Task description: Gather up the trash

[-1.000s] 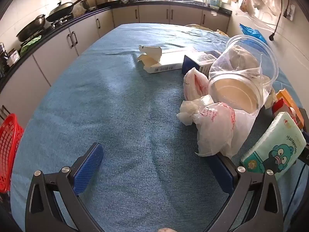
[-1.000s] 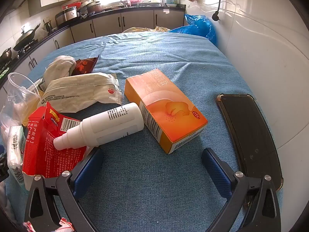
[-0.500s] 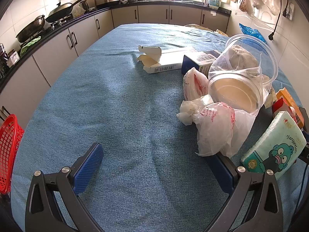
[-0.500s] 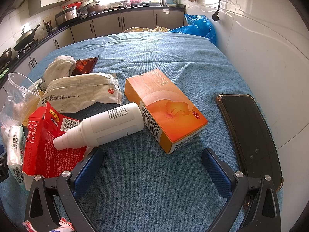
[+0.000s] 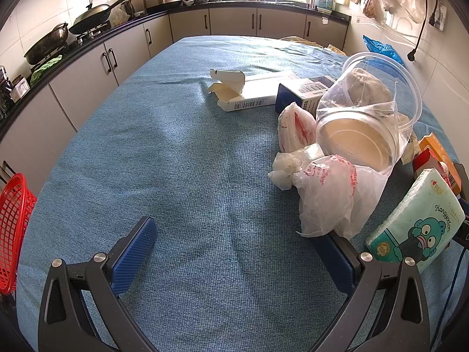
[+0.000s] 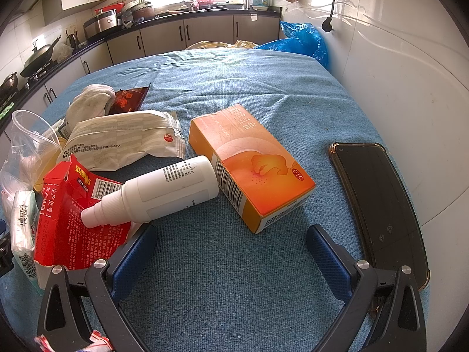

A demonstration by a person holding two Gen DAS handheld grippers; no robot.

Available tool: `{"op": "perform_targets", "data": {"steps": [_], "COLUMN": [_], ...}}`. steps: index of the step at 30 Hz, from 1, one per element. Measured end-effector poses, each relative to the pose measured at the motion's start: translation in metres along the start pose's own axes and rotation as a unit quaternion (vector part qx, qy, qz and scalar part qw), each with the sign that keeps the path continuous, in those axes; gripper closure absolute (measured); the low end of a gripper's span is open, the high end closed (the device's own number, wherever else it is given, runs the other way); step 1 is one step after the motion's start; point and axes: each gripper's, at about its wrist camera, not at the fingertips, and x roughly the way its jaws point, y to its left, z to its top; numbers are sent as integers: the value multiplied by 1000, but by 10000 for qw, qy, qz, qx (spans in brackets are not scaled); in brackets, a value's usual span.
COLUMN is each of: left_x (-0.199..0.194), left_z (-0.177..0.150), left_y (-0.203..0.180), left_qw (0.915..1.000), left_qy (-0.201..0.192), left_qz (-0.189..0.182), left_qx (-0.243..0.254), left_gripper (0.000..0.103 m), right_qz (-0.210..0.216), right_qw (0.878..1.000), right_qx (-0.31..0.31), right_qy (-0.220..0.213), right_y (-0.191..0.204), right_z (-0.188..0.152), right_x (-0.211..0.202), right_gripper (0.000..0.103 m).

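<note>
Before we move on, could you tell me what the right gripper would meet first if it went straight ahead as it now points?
Probably the orange cardboard medicine box: it lies ahead of the open right gripper, roughly on its centre line. The white plastic spray bottle lies left of that line; depth is uncertain.

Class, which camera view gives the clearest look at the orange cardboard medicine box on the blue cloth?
The right wrist view: the orange cardboard medicine box lies whole and central there, with top face, barcode and end panel visible. The left wrist view catches only an orange sliver at its right edge, behind other trash.

Four cartons — orange box (image 6: pixel 252 164), red box (image 6: pixel 73 205), white box (image 5: pixel 252 95), blue box (image 5: pixel 304 94); one spray bottle (image 6: pixel 158 193); one phone (image 6: pixel 378 205).
</note>
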Motion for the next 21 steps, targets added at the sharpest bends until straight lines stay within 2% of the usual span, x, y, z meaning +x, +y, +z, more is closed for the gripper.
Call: {"op": "perform_targets", "data": {"steps": [21], "left_x": [0], "left_z": [0], "left_y": [0], "left_qw": [10000], "left_qy": [3], "left_qz": [-1], "left_qx": [0], "left_gripper": [0], "right_qz": [-3], "right_qw": [10000], "right_qx": [-2], "right_qy": [4], "right_y": [1], "right_z": [0], "right_x": [1], "right_gripper": [0]}}
